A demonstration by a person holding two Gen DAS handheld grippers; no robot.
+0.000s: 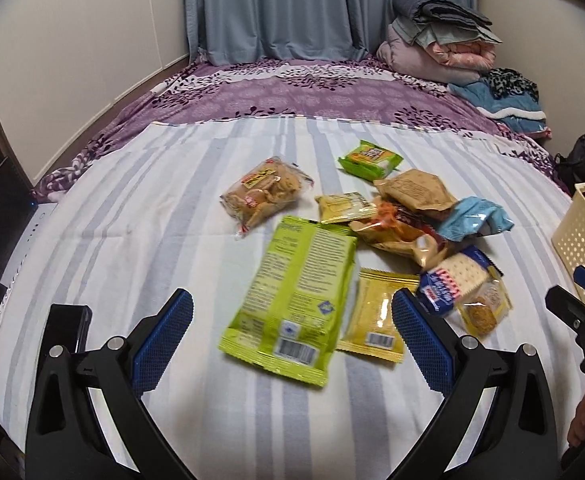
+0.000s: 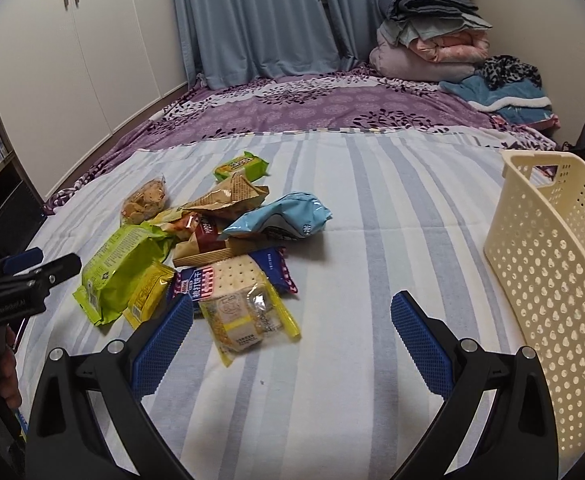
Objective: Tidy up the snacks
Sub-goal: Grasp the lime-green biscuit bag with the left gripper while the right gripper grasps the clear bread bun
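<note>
- The snacks lie in a loose heap on the striped bedsheet (image 2: 372, 216), dumped together, not sorted, with several packets overlapping.
- Nearest the left claw (image 1: 292, 344) is a large lime-green bag (image 1: 292, 296), flat and glossy, printed side and barcode up; a small yellow sachet (image 1: 378, 316) lies just beside it, their edges touching.
- A clear-wrapped pack of square crackers (image 2: 232, 276) rests on a blue wrapper, and a crinkly transparent pack with a yellow band (image 2: 248, 320) sits closest to the right claw (image 2: 292, 344).
- Further back: a puffy light-blue foil bag (image 2: 280, 220), a brown paper-look pouch (image 1: 412, 192), a clear bag of round biscuits (image 1: 262, 196) and a small green packet (image 1: 370, 158) lying apart from the rest.
- Both claws are spread wide and grip nothing; their blue pads are ribbed, probably rubber for holding slippery film.
- The left claw is aimed squarely at the lime-green bag, so I judge that to be the first pick.
- A cream perforated plastic basket (image 2: 552, 280) stands on the bed to the right, well apart from the pile, presumably to receive the packets; what it holds is hard to tell through the holes.
</note>
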